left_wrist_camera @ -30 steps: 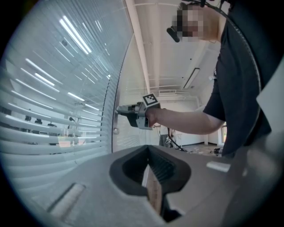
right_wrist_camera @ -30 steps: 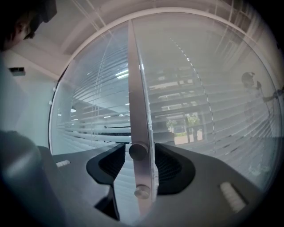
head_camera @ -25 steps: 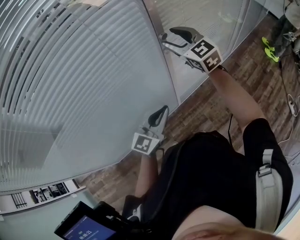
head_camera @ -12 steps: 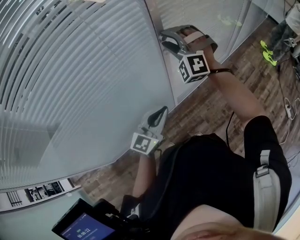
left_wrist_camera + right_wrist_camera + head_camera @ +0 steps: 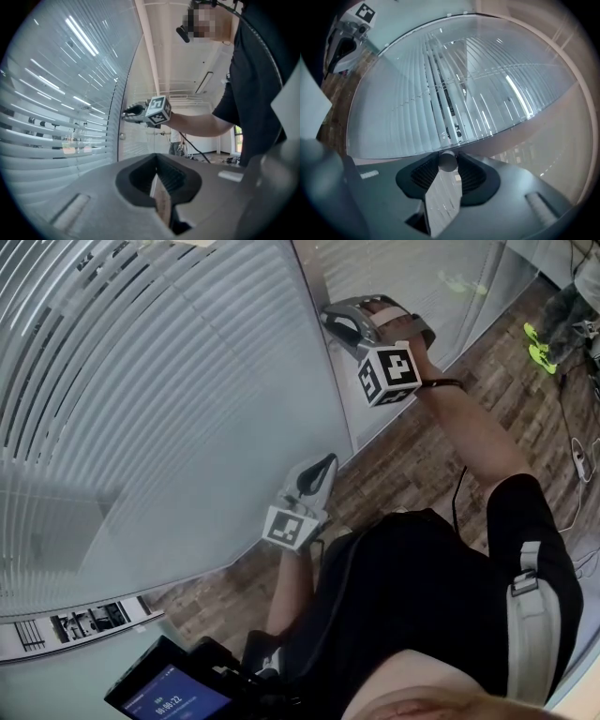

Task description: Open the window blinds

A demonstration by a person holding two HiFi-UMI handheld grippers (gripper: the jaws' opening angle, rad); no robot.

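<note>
Currently the right gripper [image 5: 448, 159] is at the upright frame post [image 5: 339, 399] beside the glazed panel. Its jaws have just been closing, and a small round knob [image 5: 447, 161] sits between them with both pads against its sides. I take this knob to be the tilt control for the blinds [image 5: 159, 371]. The blinds hang behind the glass to the left of the post. Most slats are turned nearly shut, and only a few strips show the room beyond.

The left gripper [image 5: 156, 159] is held low and out from the glass. Its jaws are together on nothing, and it takes no part in this step.

Recommended procedure, as judged from where I stand:

1. Confirm the grip. The knob is smooth and held near the pad tips, so it is likely to slip under twist. Seat it a little deeper if the tips skate.
2. Hold the gripper square to the post, in line with the knob's axis, and turn by rolling the wrist only.
3. Apply no push toward the glass and no sideways pull on the knob.
4. Watch the slats, not the knob. Stop when they stand edge-on and the view through is clear.
5. If the wrist runs out of travel, release, roll back, take the knob again and continue.
</note>
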